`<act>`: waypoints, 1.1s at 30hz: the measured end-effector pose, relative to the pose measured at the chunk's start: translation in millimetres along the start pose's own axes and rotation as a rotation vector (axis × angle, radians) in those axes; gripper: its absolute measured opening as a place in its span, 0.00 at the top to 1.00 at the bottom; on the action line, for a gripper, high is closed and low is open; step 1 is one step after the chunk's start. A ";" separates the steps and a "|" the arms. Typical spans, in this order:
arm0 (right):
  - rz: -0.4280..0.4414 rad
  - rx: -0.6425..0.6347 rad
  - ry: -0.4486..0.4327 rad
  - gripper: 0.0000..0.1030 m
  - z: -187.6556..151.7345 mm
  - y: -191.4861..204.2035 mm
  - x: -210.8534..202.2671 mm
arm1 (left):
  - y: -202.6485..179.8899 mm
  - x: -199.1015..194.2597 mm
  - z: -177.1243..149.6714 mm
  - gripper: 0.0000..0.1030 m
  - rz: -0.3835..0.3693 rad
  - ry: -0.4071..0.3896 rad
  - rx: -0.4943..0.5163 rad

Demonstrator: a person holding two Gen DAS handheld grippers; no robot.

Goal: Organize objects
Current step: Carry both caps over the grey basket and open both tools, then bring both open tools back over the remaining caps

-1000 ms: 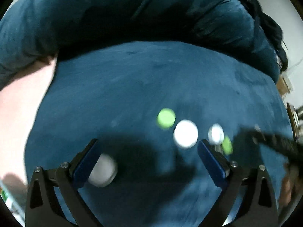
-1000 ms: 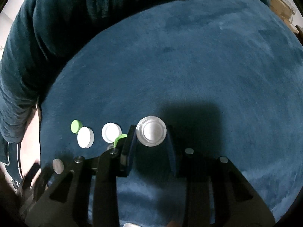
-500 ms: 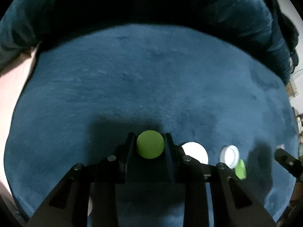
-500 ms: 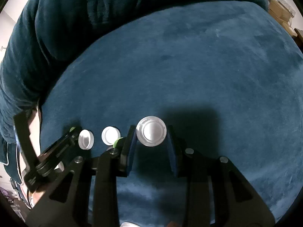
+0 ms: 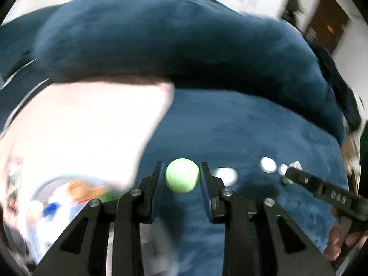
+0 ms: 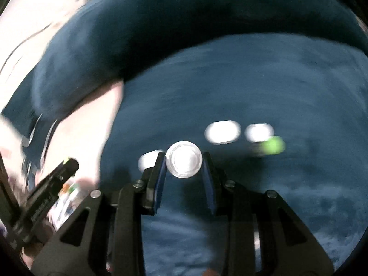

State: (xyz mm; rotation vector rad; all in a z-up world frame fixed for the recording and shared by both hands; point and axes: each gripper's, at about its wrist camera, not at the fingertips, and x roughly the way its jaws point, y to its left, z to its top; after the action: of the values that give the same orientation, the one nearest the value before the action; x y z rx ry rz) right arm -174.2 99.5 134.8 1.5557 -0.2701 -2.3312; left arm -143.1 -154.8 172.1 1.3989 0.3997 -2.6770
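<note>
Your left gripper (image 5: 182, 179) is clamped on a green cap (image 5: 182, 175), its two blue pads (image 5: 205, 184) pressing the cap's sides with only the cap's width between them; the cap sits at lower centre of the left wrist view, lifted above the blue cushion (image 5: 253, 126). Your right gripper (image 6: 184, 163) is likewise clenched on a white cap (image 6: 184, 162), which fills the narrow gap between its pads (image 6: 208, 179) at lower centre of the right wrist view. On the cushion, in the right wrist view, you have three loose white caps: one just left of the held cap, partly behind the left-hand finger (image 6: 148, 159), and two side by side in the middle right (image 6: 222, 131) (image 6: 258, 132). One loose green cap (image 6: 272, 145) lies just below and to the right of that pair, blurred. That makes two green caps and four white ones in all, counting the two you hold. In the left wrist view your right gripper's black body enters from the lower right, held by a hand (image 5: 345, 241) at the frame's edge. A pale surface (image 5: 80, 133) fills the left of that view, with a blurred clear container (image 5: 69, 197) of coloured items at lower left; you cannot tell what is in it.
</note>
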 end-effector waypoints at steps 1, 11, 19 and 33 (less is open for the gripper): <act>0.031 -0.046 0.011 0.69 -6.0 22.9 0.7 | 27.2 -10.2 -3.2 0.70 0.034 -0.008 -0.052; 0.267 -0.315 0.230 0.69 -69.3 171.9 45.1 | 145.6 -23.0 -47.1 0.69 0.131 0.040 -0.296; 0.403 -0.204 0.304 0.08 -78.2 165.7 50.6 | 146.5 -32.0 -46.2 0.03 0.170 0.002 -0.266; 0.112 -0.237 0.163 0.00 -65.5 110.1 26.0 | 102.9 -30.1 -42.5 0.01 0.212 0.015 -0.116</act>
State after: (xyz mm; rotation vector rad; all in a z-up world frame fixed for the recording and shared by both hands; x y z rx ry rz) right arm -105.1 -10.9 123.5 1.5584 -0.0386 -2.0537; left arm -71.3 -243.1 154.3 1.3467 0.3788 -2.4362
